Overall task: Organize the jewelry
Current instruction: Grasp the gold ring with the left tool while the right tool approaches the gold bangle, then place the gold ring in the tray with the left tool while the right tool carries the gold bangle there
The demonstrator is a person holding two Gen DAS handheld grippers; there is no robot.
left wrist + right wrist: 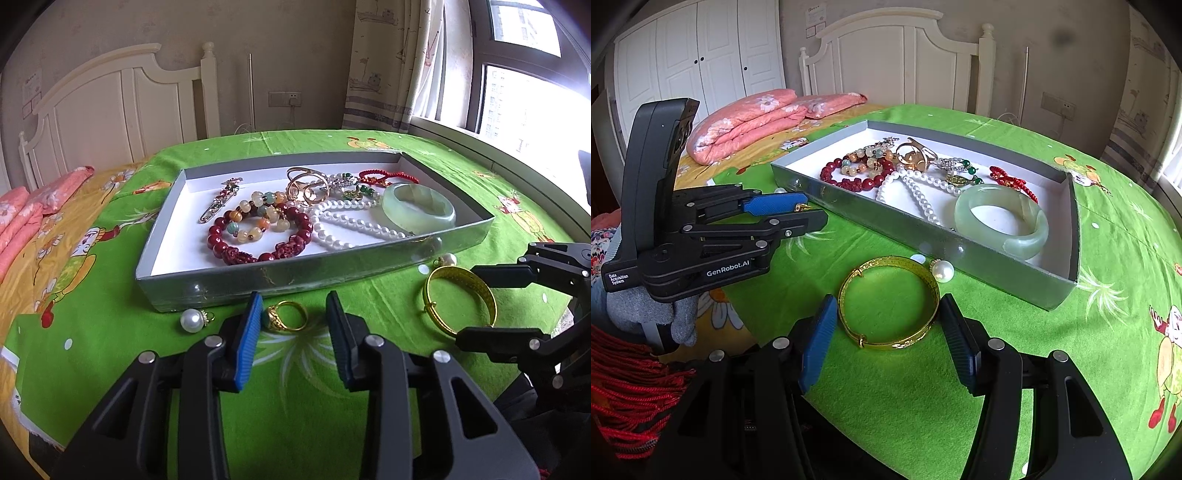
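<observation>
A grey tray (280, 273) (871, 218) on the green cloth holds a jade bangle (419, 211) (1001, 221), pearl necklace (351, 225) (919, 195), red bead bracelet (258, 240) (857, 177) and other pieces. My left gripper (293, 314) (809, 212) is open around a gold ring (286, 315) lying on the cloth. My right gripper (888, 314) (469, 301) is open around a gold bangle (888, 302) (460, 299) lying flat. A pearl earring (192, 320) lies left of the ring; another pearl (942, 271) (448, 259) lies by the bangle.
The table stands beside a bed with folded pink bedding (753, 118) and a white headboard (110, 107). A window and curtain (388, 66) are at the right. Red tassel threads (628, 391) hang near my right gripper's base.
</observation>
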